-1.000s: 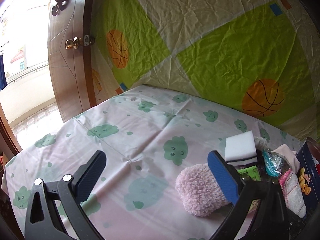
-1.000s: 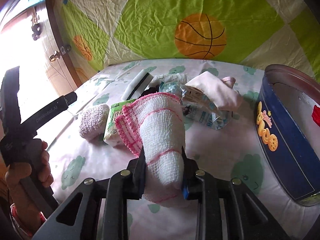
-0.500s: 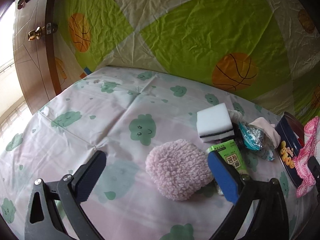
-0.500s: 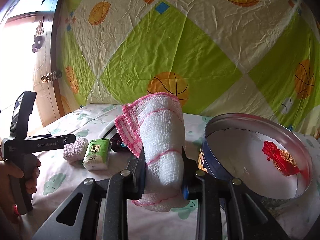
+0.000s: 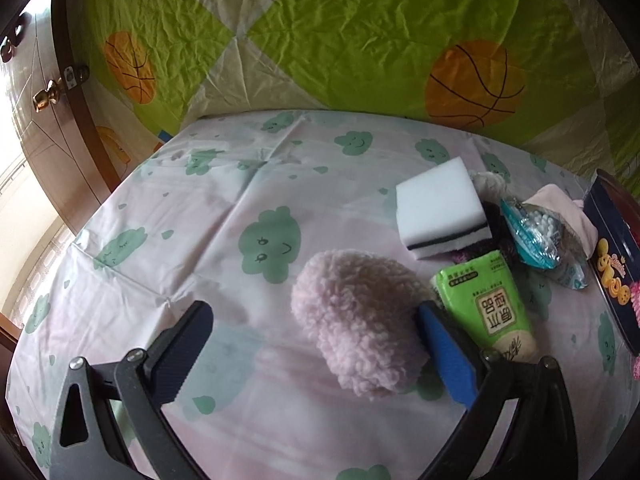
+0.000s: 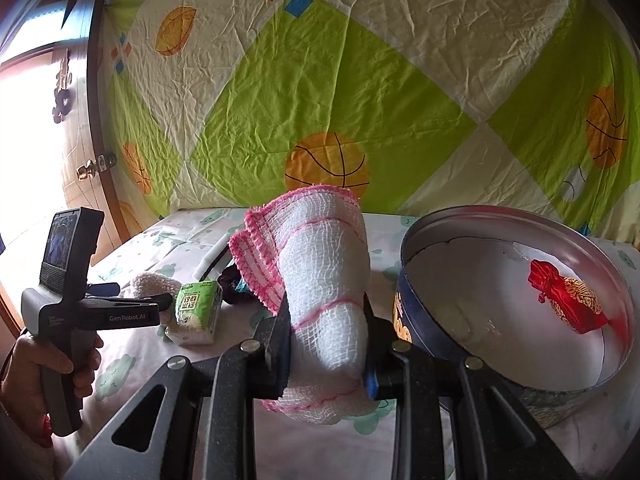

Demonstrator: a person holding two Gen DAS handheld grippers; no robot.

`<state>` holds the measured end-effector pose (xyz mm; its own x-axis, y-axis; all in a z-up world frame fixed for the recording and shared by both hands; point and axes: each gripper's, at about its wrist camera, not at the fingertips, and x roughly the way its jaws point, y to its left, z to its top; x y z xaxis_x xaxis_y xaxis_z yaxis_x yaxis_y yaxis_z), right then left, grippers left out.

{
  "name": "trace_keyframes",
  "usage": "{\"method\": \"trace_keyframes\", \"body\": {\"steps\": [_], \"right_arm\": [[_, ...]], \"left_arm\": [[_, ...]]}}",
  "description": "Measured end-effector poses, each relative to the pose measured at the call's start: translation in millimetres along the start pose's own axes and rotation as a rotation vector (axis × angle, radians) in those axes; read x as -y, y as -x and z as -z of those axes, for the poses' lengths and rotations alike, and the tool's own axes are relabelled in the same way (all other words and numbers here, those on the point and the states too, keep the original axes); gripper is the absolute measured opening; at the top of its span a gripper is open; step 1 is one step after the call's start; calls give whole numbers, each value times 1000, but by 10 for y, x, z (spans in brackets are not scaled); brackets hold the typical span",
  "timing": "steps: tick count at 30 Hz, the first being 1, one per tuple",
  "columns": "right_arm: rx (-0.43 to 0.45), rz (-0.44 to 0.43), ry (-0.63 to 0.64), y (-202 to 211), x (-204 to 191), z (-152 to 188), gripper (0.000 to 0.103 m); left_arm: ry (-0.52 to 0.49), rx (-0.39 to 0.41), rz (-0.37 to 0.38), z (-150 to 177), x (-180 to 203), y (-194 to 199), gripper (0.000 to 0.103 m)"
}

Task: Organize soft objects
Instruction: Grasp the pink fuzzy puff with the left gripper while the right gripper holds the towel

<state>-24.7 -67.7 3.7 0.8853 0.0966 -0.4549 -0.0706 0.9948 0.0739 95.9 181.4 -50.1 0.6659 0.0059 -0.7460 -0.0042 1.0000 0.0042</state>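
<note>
**Cloth clamped in R gripper beside tin; L gripper spread wide over fluffy pad**

Nearest in the R wrist view: the right gripper [image 6: 325,334] is clamped on a rolled white gauze cloth [image 6: 326,276] w/ pink stitched edging. Both pads press its sides; the roll stands up above the jaws and a short end hangs below them. It is held off the table.

Just to its right sits a round blue tin [image 6: 516,300], lid off, silver inside, w/ a red embroidered pouch [image 6: 568,306] lying on its floor. The cloth is beside the tin's rim, not in it.

To the left a hand [image 6: 44,372] grips the handle of the left gripper [image 5: 316,354]. In the L wrist view its jaws stand wide apart, nothing pinched. A fluffy pink pad [image 5: 356,320] lies on the cloud-print tablecloth [image 5: 180,240] between them, close against the blue right-side finger [image 5: 448,356]; actual contact can't be told.

Next out: a green tissue pack [image 5: 490,306] just beside the pad. Behind that, a white sponge [image 5: 440,208] w/ a dark stripe, a teal bag of cotton swabs [image 5: 536,236], and a pale pink cloth [image 5: 564,216], all bunched near the tin.

Farthest back: a green-and-cream sheet w/ basketball prints [image 6: 360,80], and a wooden door [image 5: 44,112] at far left.
</note>
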Motion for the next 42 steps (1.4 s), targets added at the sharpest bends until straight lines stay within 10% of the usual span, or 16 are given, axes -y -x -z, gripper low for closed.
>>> {"method": "trace_keyframes", "body": {"steps": [11, 26, 42], "right_arm": [[-3, 10, -2, 11, -5, -6, 30], [105, 4, -33, 210, 123, -101, 30], [139, 108, -107, 429, 884, -90, 30]], "left_arm": [[176, 19, 177, -34, -1, -20, 20], [222, 320, 48, 139, 210, 693, 16], [23, 339, 174, 177, 1495, 956, 16]]}}
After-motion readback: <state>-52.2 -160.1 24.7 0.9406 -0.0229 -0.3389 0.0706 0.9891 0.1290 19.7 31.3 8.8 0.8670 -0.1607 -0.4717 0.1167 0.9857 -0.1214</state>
